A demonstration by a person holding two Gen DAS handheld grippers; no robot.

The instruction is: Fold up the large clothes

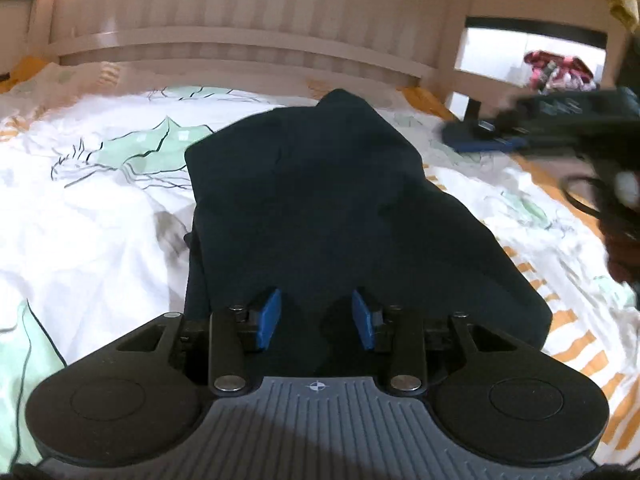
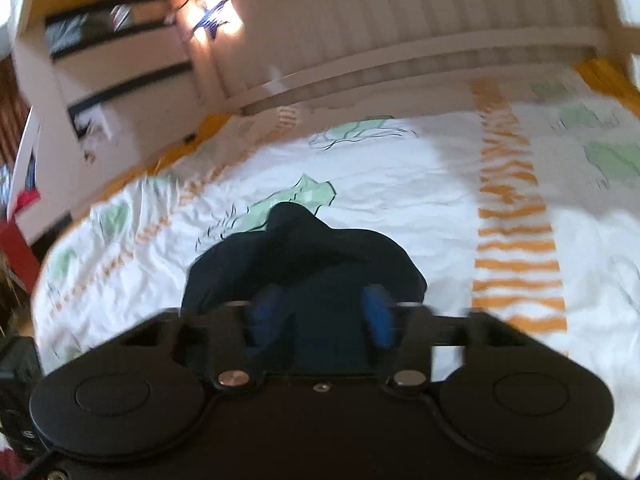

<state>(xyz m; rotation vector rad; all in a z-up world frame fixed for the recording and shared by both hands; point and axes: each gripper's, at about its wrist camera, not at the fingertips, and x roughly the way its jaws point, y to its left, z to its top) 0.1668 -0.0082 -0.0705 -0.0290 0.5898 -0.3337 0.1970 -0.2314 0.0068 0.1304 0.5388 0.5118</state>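
Note:
A dark navy garment (image 1: 320,208) lies folded in a long bundle on the bed, running away from me. My left gripper (image 1: 316,314) is open just above its near end, blue pads (image 1: 269,320) apart with dark cloth below them. My right gripper (image 2: 320,318) is open too, its blue pads (image 2: 378,316) spread over the same garment (image 2: 304,256); this view is blurred. The right gripper also shows in the left wrist view (image 1: 560,124) at the right, above the bed.
The bed has a white sheet (image 1: 100,208) with green shapes and orange stripes. A pale slatted headboard (image 1: 248,44) stands at the far end. Red clothes (image 1: 560,72) lie beyond the right bed frame. A shelf unit (image 2: 120,60) stands left.

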